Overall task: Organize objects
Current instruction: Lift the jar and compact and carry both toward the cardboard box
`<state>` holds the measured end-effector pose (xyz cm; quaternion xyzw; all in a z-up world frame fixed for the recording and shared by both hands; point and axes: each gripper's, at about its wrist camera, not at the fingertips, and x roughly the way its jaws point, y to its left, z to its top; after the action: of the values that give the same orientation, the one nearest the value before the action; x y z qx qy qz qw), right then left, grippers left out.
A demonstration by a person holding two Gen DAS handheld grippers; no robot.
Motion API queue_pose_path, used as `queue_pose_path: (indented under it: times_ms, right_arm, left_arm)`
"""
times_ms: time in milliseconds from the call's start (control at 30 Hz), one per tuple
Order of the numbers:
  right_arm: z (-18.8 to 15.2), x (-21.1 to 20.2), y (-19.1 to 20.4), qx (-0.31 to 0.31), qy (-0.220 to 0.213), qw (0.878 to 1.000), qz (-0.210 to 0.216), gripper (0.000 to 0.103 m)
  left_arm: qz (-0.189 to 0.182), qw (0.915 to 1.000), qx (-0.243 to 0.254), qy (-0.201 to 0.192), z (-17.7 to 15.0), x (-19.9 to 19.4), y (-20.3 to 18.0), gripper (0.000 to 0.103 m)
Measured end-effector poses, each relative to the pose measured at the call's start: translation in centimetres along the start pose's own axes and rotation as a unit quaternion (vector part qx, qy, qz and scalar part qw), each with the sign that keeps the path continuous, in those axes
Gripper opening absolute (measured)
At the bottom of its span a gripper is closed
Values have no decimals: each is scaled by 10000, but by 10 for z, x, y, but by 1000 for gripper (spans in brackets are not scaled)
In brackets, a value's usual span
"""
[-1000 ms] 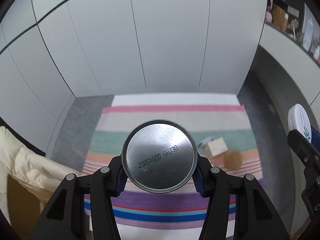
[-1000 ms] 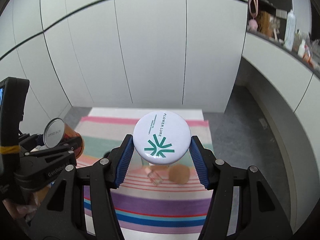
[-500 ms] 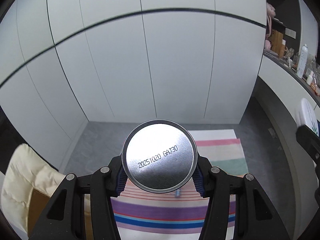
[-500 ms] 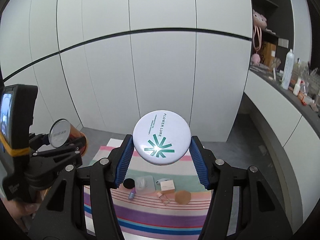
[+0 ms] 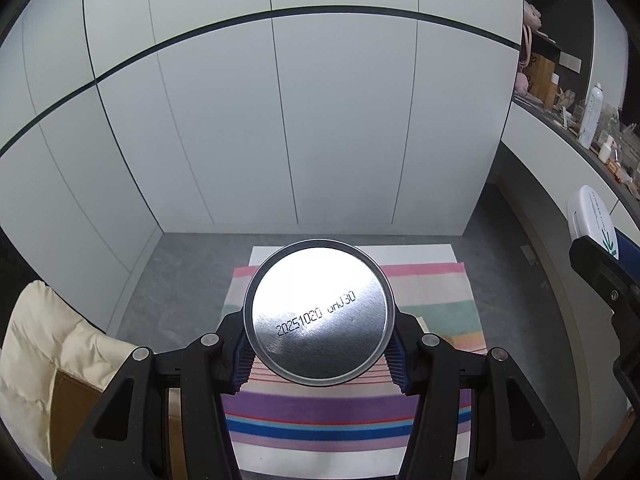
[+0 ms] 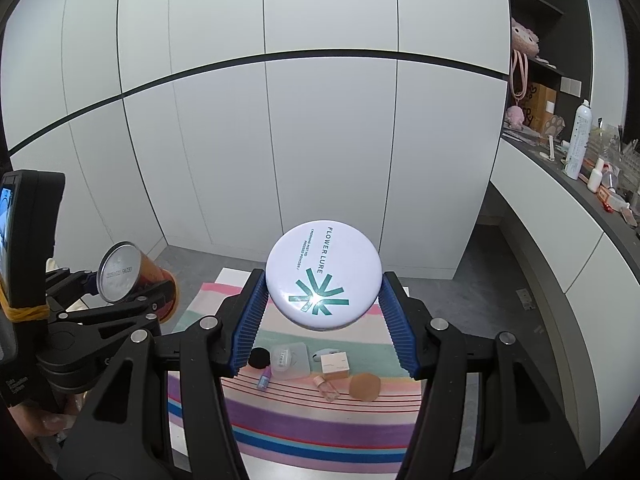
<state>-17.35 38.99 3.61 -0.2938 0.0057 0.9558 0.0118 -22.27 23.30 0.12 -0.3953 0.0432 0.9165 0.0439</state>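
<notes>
The left tool (image 5: 320,354) grips a round metal can with an orange printed wall (image 6: 132,276) across its width, blue ribbed pads pressing on either side, so the silver end with its stamped date code faces the left wrist camera. Held side-on like this, the can probably cannot roll out while it is carried.

To its right, the right tool (image 6: 322,312) is clamped on a flat round white powder compact with a green star mark (image 6: 323,276). The pads bear on its rim, the printed lid tilted toward the lens. Judging from this, both things are lifted clear of the striped multicoloured cloth (image 6: 304,428) for sorting, and neither is set down yet.

In the left wrist view the can's shiny end fills the space ahead of the tool and hides nearly everything on the cloth; only the edge of the compact shows far to the right.

The right wrist view gives what that one lacks: the can's orange side and, below the compact between the tool's fingers, the things left on the cloth. From left to right these are a small black round puff (image 6: 259,358), a clear plastic pouch (image 6: 291,362), a pale square box (image 6: 335,365), a small glass bottle (image 6: 326,387) and a tan round sponge (image 6: 365,387).
</notes>
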Motion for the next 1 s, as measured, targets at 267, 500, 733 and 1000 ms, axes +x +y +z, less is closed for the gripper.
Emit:
queue_pose_path:
  times_ms: [267,500,733,1000]
  right_arm:
    - [-15,-23,-2,-71,-95,9999,-106,59]
    - [-41,-53,-3,7,-15,10000,-89,60]
    - [-73,-80,-2,37,121,9999,18,59]
    - [-120,-118,-16,98,310,9989,-324,60]
  left_arm:
    - [206,9996,136,-167,-12,-21,6,55]
    - [246,9992,211,-246,-43,-56,20,55]
    - [-37,9996,230,-145,-78,-81,31,55]
    - [-37,9995,314,88,-123,-90,37,55]
